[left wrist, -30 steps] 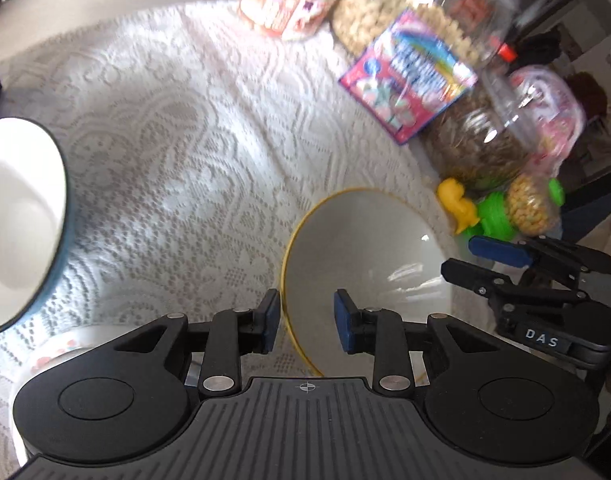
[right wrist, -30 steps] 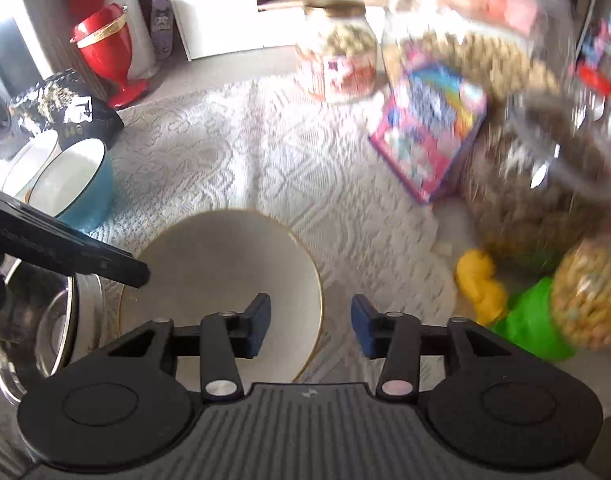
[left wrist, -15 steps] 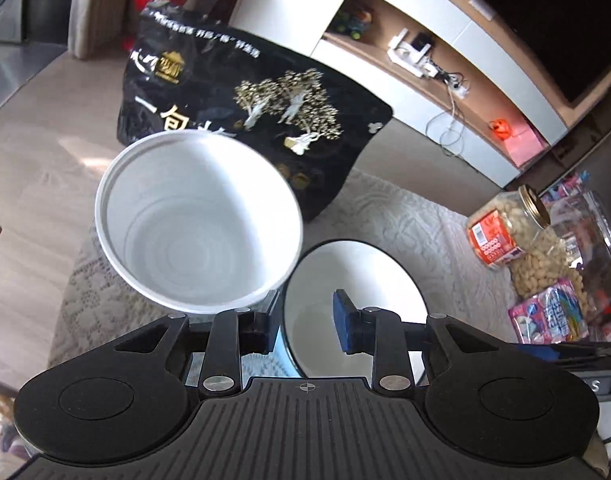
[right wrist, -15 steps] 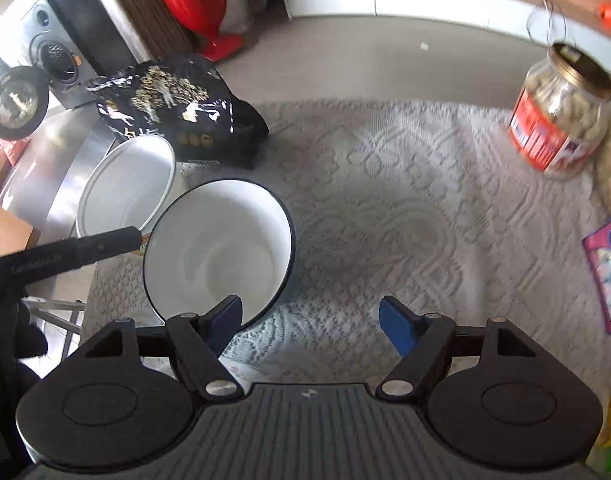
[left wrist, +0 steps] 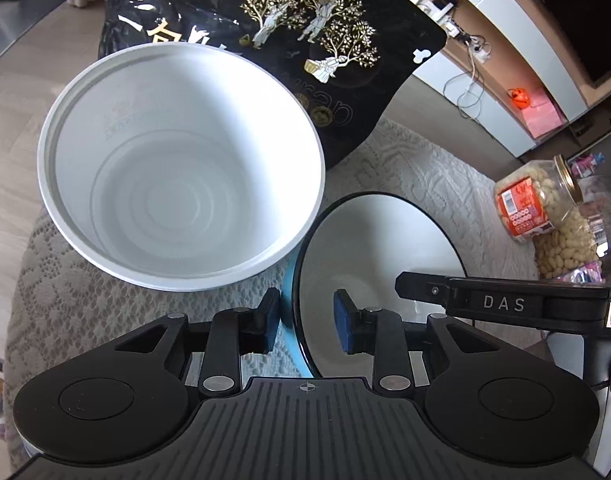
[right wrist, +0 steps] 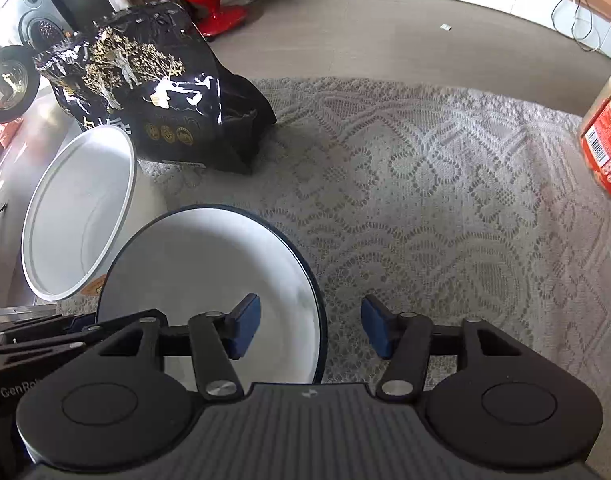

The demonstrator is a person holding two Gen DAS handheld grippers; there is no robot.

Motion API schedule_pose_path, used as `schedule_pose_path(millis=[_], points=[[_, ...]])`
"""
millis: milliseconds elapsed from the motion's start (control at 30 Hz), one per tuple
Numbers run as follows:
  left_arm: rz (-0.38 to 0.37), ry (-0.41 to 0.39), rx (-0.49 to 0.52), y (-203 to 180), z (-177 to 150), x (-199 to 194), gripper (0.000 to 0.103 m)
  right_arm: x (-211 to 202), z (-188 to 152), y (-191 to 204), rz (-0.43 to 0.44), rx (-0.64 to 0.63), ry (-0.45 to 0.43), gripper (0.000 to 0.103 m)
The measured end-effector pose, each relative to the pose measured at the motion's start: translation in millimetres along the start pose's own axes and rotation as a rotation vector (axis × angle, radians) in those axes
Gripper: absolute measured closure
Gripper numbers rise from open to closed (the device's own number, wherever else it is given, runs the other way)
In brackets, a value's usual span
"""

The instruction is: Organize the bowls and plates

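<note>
A blue bowl with a white inside and dark rim (left wrist: 381,240) sits on the lace cloth, also in the right wrist view (right wrist: 209,264). A larger white plastic bowl (left wrist: 177,172) stands to its left, touching it, also in the right wrist view (right wrist: 73,216). My left gripper (left wrist: 307,320) is open, its fingers straddling the blue bowl's left rim. My right gripper (right wrist: 311,326) is open, straddling the bowl's right rim. Neither has closed on it.
A black printed bag (left wrist: 305,40) stands behind the bowls, also in the right wrist view (right wrist: 145,92). A peanut jar (left wrist: 533,204) and snack packets are to the right. The lace cloth (right wrist: 445,208) covers the table; the table's left edge is near the white bowl.
Both grippers swung left from the yellow-rimmed plate to the blue bowl and came closer. The right gripper opened wider. Both now straddle the bowl's rim.
</note>
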State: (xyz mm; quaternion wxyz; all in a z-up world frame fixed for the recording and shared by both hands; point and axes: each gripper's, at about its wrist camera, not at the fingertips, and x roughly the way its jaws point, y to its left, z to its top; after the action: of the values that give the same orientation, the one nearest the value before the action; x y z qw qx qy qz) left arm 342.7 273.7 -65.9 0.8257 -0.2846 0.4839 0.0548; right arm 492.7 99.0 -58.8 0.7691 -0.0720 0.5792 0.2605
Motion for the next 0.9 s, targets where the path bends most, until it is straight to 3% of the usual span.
schedule_pose_path(millis=[133,233,500,633,800,900], points=[[0.031,0.02,0.041,-8,1,8,0.07,19,-3,-5,0.054,0.029,0.072,0.081],[0.009,0.045,0.04,-15,-1,7,0.066,12,-10,-8,0.039,0.026,0.071,0.081],[-0.07,0.116,0.202,-69,-4,35,0.065,-17,-30,-61,-0.037,0.089,0.026,0.081],[-0.077,0.112,0.219,-77,2,48,0.066,-11,-40,-83,0.013,0.176,0.03,0.081],[-0.06,0.193,0.232,-83,7,73,0.065,-12,-43,-86,0.043,0.202,0.017,0.078],[-0.08,0.168,0.246,-81,5,74,0.063,-7,-40,-86,0.04,0.207,0.024,0.078]])
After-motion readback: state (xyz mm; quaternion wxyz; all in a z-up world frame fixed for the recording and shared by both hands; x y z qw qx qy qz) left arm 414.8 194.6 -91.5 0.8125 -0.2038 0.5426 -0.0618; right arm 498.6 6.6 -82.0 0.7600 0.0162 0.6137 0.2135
